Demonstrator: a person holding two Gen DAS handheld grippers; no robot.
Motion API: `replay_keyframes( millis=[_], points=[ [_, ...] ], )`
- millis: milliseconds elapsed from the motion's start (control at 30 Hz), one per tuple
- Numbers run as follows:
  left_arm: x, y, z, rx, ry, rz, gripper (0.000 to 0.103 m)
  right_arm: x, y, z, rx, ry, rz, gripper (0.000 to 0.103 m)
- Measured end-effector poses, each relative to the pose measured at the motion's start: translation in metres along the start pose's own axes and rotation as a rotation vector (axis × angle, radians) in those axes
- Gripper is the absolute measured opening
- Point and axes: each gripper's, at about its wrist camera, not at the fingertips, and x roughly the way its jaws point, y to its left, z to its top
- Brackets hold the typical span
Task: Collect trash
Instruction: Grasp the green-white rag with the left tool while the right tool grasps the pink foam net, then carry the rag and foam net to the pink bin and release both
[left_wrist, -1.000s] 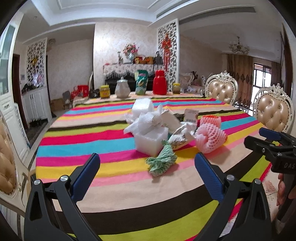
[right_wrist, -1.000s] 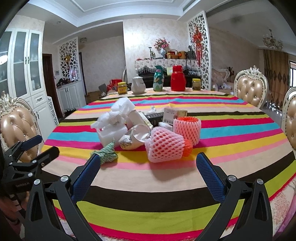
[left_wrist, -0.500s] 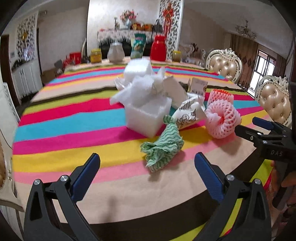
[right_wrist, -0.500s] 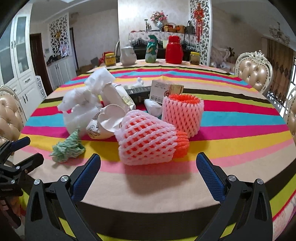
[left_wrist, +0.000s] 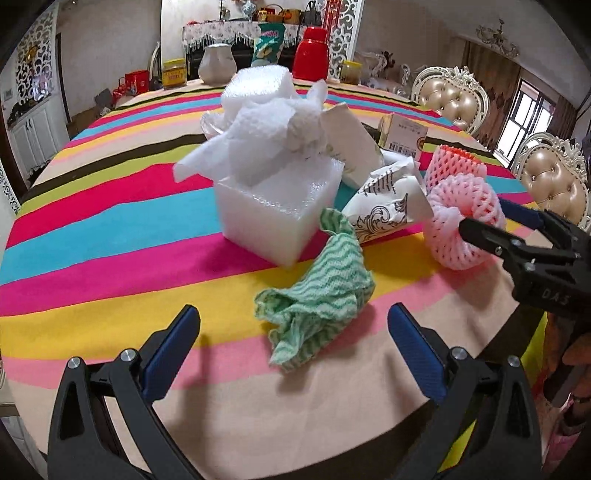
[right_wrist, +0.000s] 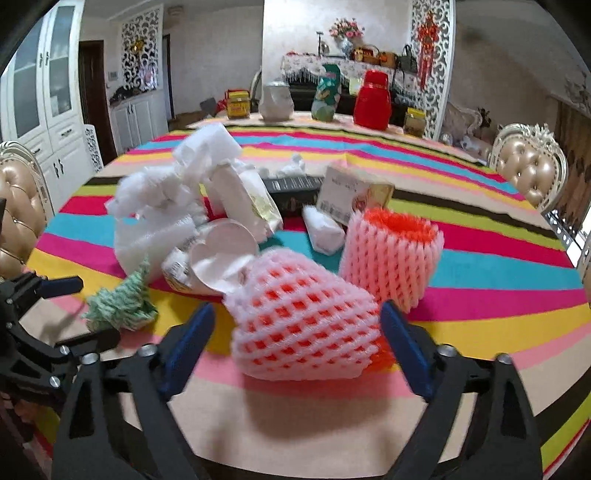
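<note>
A heap of trash lies on the striped tablecloth (left_wrist: 110, 229). It holds a white foam block (left_wrist: 273, 206) under crumpled foam sheets, a crumpled green wavy cloth (left_wrist: 321, 295), a printed paper bag (left_wrist: 388, 206) and two pink foam fruit nets. My left gripper (left_wrist: 293, 321) is open just before the green cloth, with its near end between the blue pads. My right gripper (right_wrist: 297, 314) has its jaws closing around the lying pink net (right_wrist: 303, 325); the pads flank it and do not visibly squeeze it. The other net (right_wrist: 391, 251) stands upright behind.
A small cardboard box (right_wrist: 351, 195) and a dark flat box (right_wrist: 295, 186) lie behind the heap. At the table's far end stand a yellow jar (right_wrist: 238, 105), a white jug (right_wrist: 275, 101) and a red flask (right_wrist: 373, 99). Padded chairs (left_wrist: 450, 99) line the right side.
Both grippers have come forward and down to the heap, so the trash looks much larger. The right jaws have narrowed around the lying pink net. The left jaws keep their width.
</note>
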Motion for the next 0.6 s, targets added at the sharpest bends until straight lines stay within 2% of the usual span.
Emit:
replay_keyframes(
  millis=[100, 200, 300, 367, 467, 600],
  points=[
    [0.011, -0.003, 0.004, 0.001, 0.038, -0.01, 0.09, 0.009, -0.007, -0.006, 0.012, 0.039, 0.007, 0.074],
    [0.017, -0.007, 0.009, 0.014, 0.038, -0.004, 0.081, 0.008, -0.015, -0.009, 0.051, 0.038, 0.046, 0.062],
    [0.02, -0.014, 0.012, 0.034, 0.034, 0.001, 0.063, 0.006, -0.018, -0.009, 0.057, 0.038, 0.053, 0.051],
    [0.02, -0.017, 0.012, 0.047, 0.028, -0.017, 0.045, 0.003, -0.018, -0.01, 0.066, 0.025, 0.061, 0.044],
    [0.018, -0.021, 0.011, 0.06, 0.014, -0.023, 0.039, -0.002, -0.02, -0.012, 0.082, 0.01, 0.066, 0.043],
    [0.009, -0.025, 0.008, 0.067, -0.023, -0.028, 0.036, -0.005, -0.023, -0.016, 0.099, 0.003, 0.071, 0.042]
  ],
)
